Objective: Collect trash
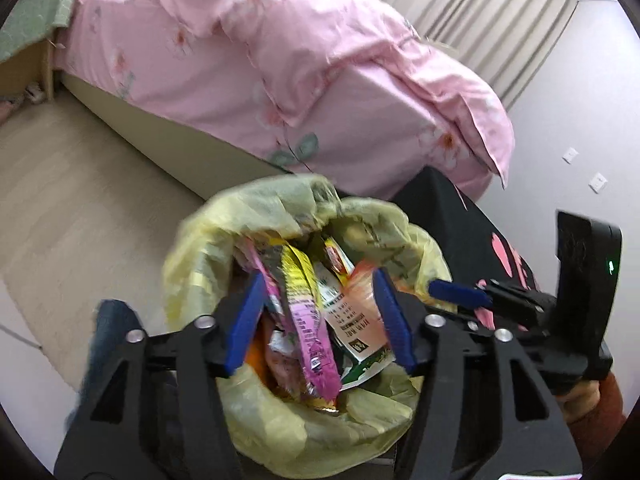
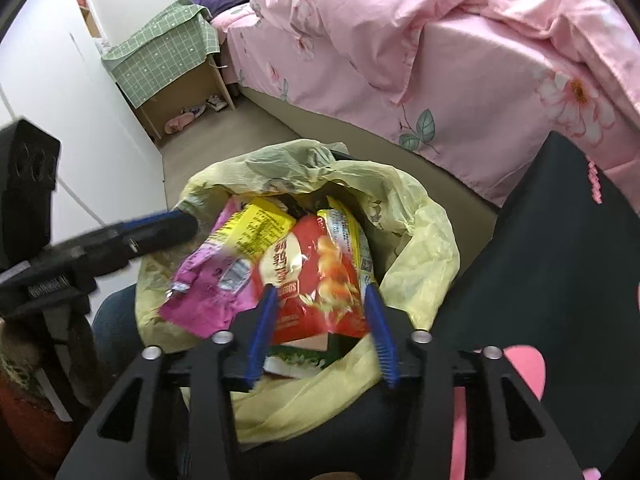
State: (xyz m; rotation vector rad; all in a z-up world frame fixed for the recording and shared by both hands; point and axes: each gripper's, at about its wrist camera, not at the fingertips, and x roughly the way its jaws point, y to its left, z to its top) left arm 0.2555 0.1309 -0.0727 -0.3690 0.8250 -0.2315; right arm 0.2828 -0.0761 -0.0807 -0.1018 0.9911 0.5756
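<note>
Probably light and crinkly, the yellow bin liner wants gathering at its rim, both the left gripper and the right gripper gaping empty.

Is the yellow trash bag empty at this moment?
No: in the right wrist view the yellow trash bag holds a red snack packet and a pink wrapper.

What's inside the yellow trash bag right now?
The yellow trash bag holds snack wrappers: a red chip bag on top, a pink and yellow wrapper beside it, and green and white packaging lower down. Anything beneath is covered.
</note>
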